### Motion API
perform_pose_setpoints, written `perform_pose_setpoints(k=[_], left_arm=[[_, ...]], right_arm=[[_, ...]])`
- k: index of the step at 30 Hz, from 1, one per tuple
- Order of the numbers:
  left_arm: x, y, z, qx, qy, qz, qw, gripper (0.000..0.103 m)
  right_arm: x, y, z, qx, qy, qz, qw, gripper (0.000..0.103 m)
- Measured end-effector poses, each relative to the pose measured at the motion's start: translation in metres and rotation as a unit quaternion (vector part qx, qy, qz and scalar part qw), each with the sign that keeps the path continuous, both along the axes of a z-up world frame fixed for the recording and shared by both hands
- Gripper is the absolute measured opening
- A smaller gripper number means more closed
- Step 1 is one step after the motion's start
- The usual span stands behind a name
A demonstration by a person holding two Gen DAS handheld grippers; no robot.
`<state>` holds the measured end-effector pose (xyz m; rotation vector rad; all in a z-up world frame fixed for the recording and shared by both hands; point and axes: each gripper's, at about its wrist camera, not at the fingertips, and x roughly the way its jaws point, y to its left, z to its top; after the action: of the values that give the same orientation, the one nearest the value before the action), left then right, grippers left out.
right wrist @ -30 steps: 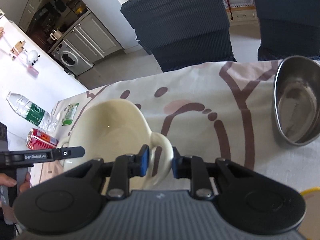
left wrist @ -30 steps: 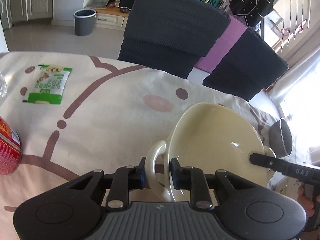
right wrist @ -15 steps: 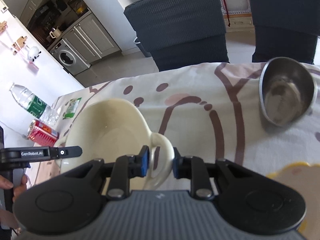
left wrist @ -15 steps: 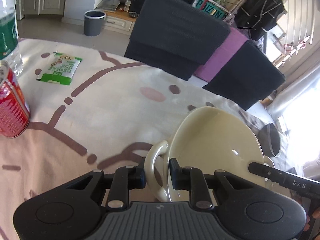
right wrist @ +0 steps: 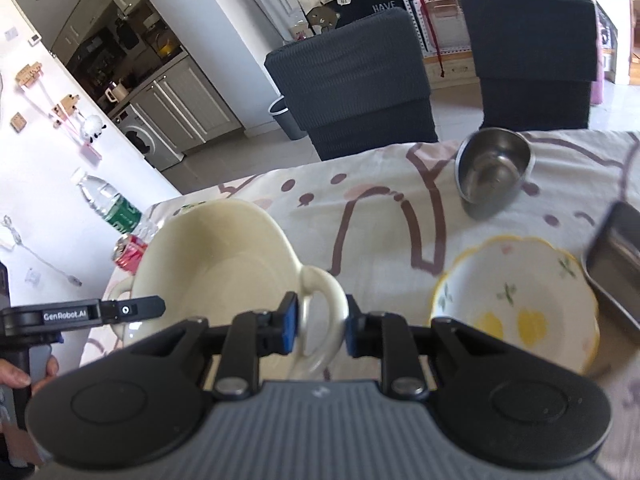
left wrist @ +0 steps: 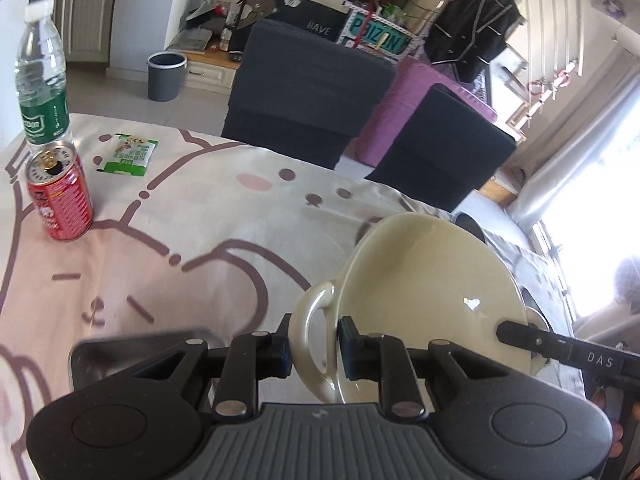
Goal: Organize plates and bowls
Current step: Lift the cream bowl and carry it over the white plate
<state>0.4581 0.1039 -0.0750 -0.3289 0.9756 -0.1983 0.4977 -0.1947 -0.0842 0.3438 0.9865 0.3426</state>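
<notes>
Cream bowl (left wrist: pixel 432 292) carried above the table (left wrist: pixel 192 232), gripped by both loop handles. Left gripper (left wrist: pixel 314 346) clenched on the near handle (left wrist: pixel 310 320) in the left wrist view, pads pressed against the loop from both sides. Right gripper (right wrist: pixel 320 324) clenched likewise on the opposite handle (right wrist: pixel 324 300), blue pads (right wrist: pixel 290 320) tight on the loop. Bowl empty, tilted a little, mouth up. Tip of the other gripper seen at the far rim in each view, with part of a hand (right wrist: pixel 16 372) at the left edge of the right wrist view.

On the patterned tablecloth, off to the bowl's left: red can (left wrist: pixel 60 196), water bottle (left wrist: pixel 42 76) just behind it, green snack packet (left wrist: pixel 128 154) beside them. To the bowl's right: steel bowl (right wrist: pixel 494 170) tipped on its side near the far edge, flowered bowl (right wrist: pixel 516 300) with a yellow rim just beside the right gripper, corner of a steel tray (right wrist: pixel 616 264) touching or nearly touching that bowl's far side; cannot tell which. Dark flat object (left wrist: pixel 132 350) blurred just behind the left gripper, unclear what. Two dark chairs (left wrist: pixel 308 92) behind the table, grey bin (left wrist: pixel 166 76) on the floor beyond.
</notes>
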Motion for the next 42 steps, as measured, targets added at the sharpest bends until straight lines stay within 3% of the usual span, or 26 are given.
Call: perform_pose_setpoints(k=[9, 14, 24, 33, 42], left_arm=[[-0.071, -0.006, 0.025, -0.003, -0.026, -0.006, 0.9996, 0.024], [-0.108, -0.012, 0.029, 0.002, -0.030, -0.011, 0.9995, 0.024], [-0.161, -0.032, 0.006, 0.003, -0.021, -0.015, 0.9997, 0.024], [-0.172, -0.036, -0.023, -0.012, 0.006, -0.010, 0.9999, 0.024], [-0.156, -0.040, -0.048, -0.015, 0.048, -0.013, 0.9986, 0.026]], right_arm=[[-0.073, -0.005, 0.026, -0.002, -0.019, -0.018, 1.000, 0.028], [-0.110, -0.012, 0.024, 0.014, -0.018, -0.038, 0.999, 0.028], [-0.165, -0.021, 0.014, -0.005, -0.012, -0.040, 0.999, 0.029], [-0.179, -0.023, -0.009, -0.020, 0.019, -0.045, 0.999, 0.030], [-0.177, -0.025, -0.029, -0.026, 0.052, -0.056, 0.997, 0.030]])
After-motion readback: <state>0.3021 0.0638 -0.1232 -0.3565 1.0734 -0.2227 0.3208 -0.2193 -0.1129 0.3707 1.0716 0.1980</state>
